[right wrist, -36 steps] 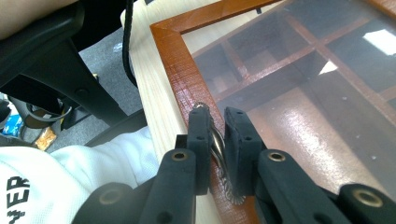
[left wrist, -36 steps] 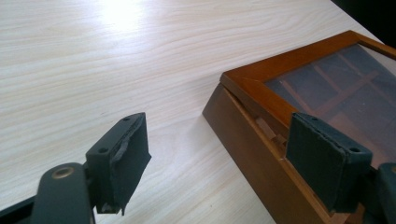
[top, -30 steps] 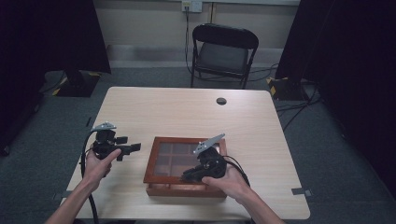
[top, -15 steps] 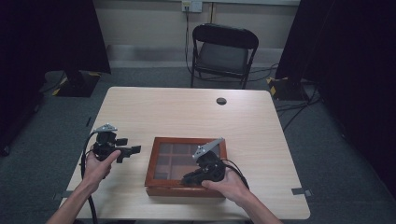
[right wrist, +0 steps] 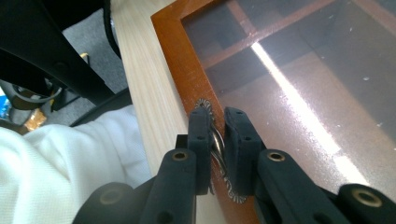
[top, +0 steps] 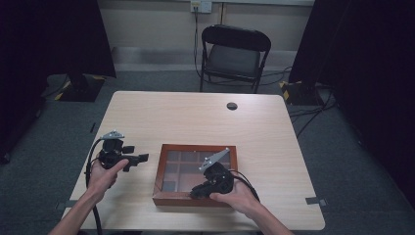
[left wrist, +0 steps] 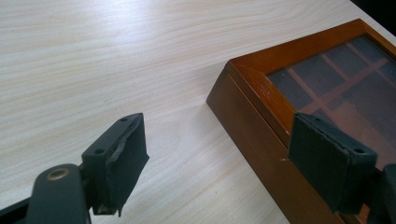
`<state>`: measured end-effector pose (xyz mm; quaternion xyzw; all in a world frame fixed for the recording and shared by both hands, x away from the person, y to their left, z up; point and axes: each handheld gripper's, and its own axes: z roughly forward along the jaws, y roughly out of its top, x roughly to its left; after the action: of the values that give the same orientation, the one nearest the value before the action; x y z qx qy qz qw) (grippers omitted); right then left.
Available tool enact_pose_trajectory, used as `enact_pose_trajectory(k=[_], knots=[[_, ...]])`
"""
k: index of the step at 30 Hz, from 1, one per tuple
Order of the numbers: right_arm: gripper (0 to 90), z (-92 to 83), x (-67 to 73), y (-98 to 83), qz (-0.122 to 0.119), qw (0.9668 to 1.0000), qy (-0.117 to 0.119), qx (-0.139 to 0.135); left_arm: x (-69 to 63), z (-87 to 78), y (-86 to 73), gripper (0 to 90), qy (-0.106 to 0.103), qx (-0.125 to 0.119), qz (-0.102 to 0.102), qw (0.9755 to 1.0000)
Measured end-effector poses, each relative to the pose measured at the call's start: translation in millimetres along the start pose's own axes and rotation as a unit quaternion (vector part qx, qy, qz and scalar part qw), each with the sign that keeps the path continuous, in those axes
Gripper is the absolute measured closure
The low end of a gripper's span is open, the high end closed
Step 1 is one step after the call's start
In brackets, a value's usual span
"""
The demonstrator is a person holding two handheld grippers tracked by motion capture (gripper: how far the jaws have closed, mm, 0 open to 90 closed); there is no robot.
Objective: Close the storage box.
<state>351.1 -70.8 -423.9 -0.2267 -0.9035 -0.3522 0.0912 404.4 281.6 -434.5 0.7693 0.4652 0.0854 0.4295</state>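
Grey carpeted floor (top: 44, 161), black folding chair (top: 234, 55) beyond the light wooden table (top: 195, 117), dark curtains (top: 54, 36) either side, wall outlet (top: 200, 6).

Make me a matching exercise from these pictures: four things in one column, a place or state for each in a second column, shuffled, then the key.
Things:
1. left gripper
2. right gripper
3. wooden box
4. folding chair

Places or states:
A. lid down, lying on the table near the person's edge
B. jaws wide apart, held over bare table beside the box
C. on the floor beyond the far side of the table
D. jaws pinched on the metal handle at the lid's front edge

Pairs: 1-B, 2-D, 3-A, 4-C
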Motion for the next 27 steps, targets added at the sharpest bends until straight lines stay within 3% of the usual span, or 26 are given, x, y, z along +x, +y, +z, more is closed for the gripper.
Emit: enact_pose_trajectory(k=[7,8,10,11,16,19,23,27], knots=[[81.4,0.5,-1.6,-1.2,0.004,1.0000,0.008,-0.002,-1.8,0.3,-0.3,19.2,0.006,0.001,0.005,1.0000],[77.3,-0.4,-3.0,-1.9,0.014,0.9998,0.010,-0.010,-1.9,0.3,-0.3,19.2,0.006,0.001,0.005,1.0000],[72.1,-3.3,-4.2,-2.1,0.011,0.9996,0.011,-0.024,-1.7,0.6,-0.3,19.2,0.005,0.002,0.005,1.0000],[67.4,-4.9,-4.2,-1.6,0.017,0.9994,0.005,-0.030,-1.9,0.7,-0.3,19.2,0.005,0.002,0.006,1.0000],[61.4,-17.8,-6.6,1.7,0.025,0.9971,-0.023,-0.068,-2.8,2.0,0.1,19.2,0.004,0.006,0.008,0.9999],[57.4,-29.7,-11.6,3.3,0.038,0.9935,-0.042,-0.099,-3.0,2.8,0.1,19.4,0.005,0.007,0.009,0.9999],[47.0,-49.8,-23.1,3.1,0.072,0.9850,-0.076,-0.137,-2.9,1.8,1.6,20.6,0.010,0.009,0.011,0.9998],[36.5,-68.8,-35.5,-3.1,0.099,0.9741,-0.112,-0.170,-1.2,-2.2,4.5,20.6,0.022,0.008,0.012,0.9996]])
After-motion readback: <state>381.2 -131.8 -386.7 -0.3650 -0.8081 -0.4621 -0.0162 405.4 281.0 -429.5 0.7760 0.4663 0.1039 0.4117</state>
